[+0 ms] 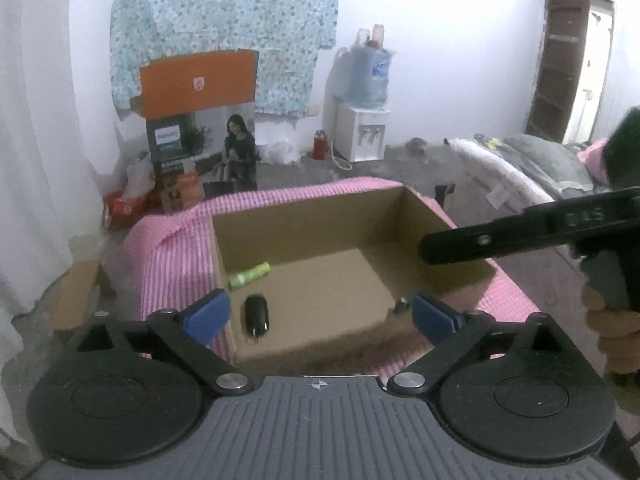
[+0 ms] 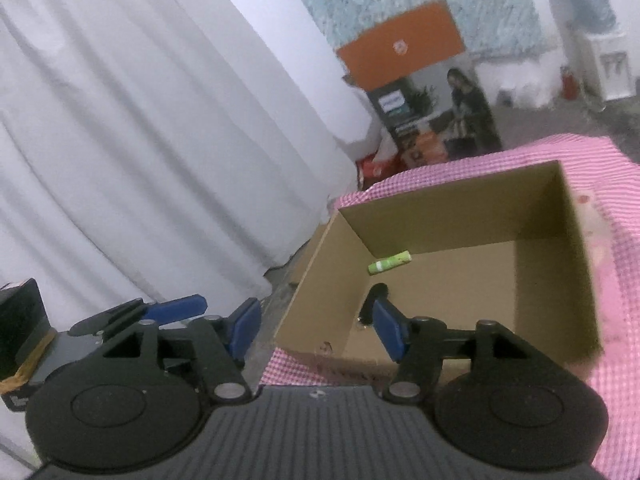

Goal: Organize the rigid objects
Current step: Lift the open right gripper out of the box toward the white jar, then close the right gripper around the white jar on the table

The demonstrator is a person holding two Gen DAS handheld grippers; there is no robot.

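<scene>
While motion blur softens both views, a few things stay hard to read: a small dark item (image 1: pixel 401 305) at the near right of the cardboard box (image 1: pixel 280 236) floor is half hidden behind a blue pad, and the black object (image 1: pixel 256 316) near the box's front left wall is smeared, showing only a rounded, capsule-like body. From the right wrist that black object (image 2: pixel 370 304) is partly covered by the tool's own finger. The box is plain brown corrugated board, open-topped and rectangular, and sits on a desk draped in pink checked cloth (image 1: pixel 172 256), close to the desk's left edge. A green cylinder (image 1: pixel 250 274) with a paler band lies on its side at the far left corner of the box floor, against the back wall, apart from the black object. The left tool (image 1: pixel 320 312) stands with its blue-padded fingers spread wide, nothing between them. The right tool (image 2: pixel 318 330) has its fingers apart too and grips nothing; in the left view its black body is cut off at the frame's right edge, held by a hand (image 1: pixel 612 332).
</scene>
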